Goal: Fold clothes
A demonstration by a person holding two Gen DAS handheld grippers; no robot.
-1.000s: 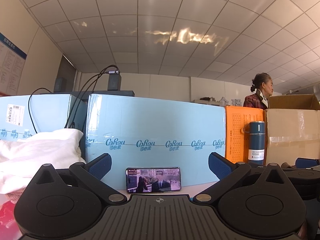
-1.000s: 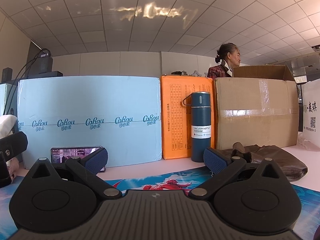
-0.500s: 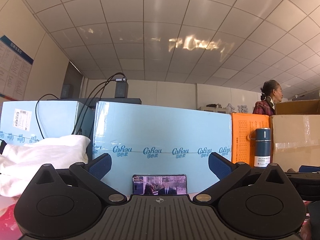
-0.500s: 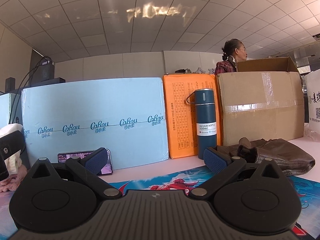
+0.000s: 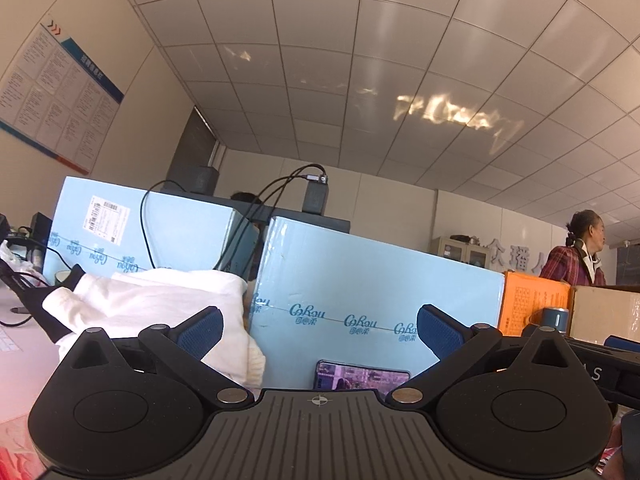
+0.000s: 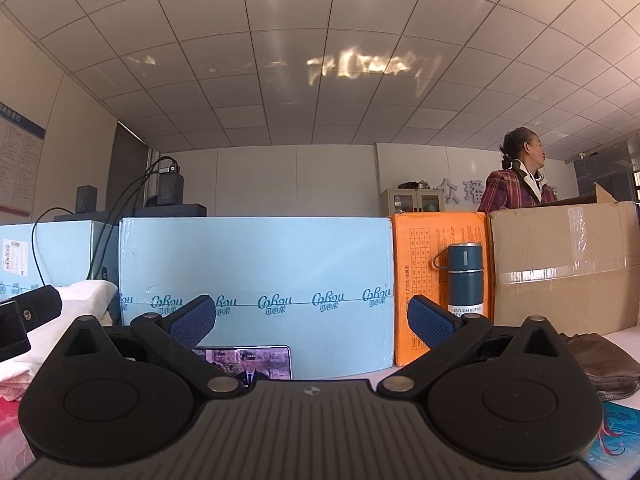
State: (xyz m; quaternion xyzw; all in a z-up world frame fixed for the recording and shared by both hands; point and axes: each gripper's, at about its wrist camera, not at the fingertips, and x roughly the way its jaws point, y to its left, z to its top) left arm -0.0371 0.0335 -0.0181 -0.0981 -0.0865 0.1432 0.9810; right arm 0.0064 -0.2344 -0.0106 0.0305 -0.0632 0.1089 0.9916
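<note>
1. White garment: lies bunched on the worktop, against the left end of the light-blue carton.
2. Left tool: fingers spread wide, released, holding nothing. Its left pad shows in front of the white garment; contact cannot be confirmed.
3. Right tool: fingers spread wide, released, holding nothing, aimed at the light-blue carton.
4. Phone: propped against the base of the light-blue carton, screen lit.
5. Orange box: just right of the light-blue carton. The blue vacuum bottle stands upright before it.
6. Brown cardboard box: right of the orange box. A brown leather item lies in front of it.
</note>
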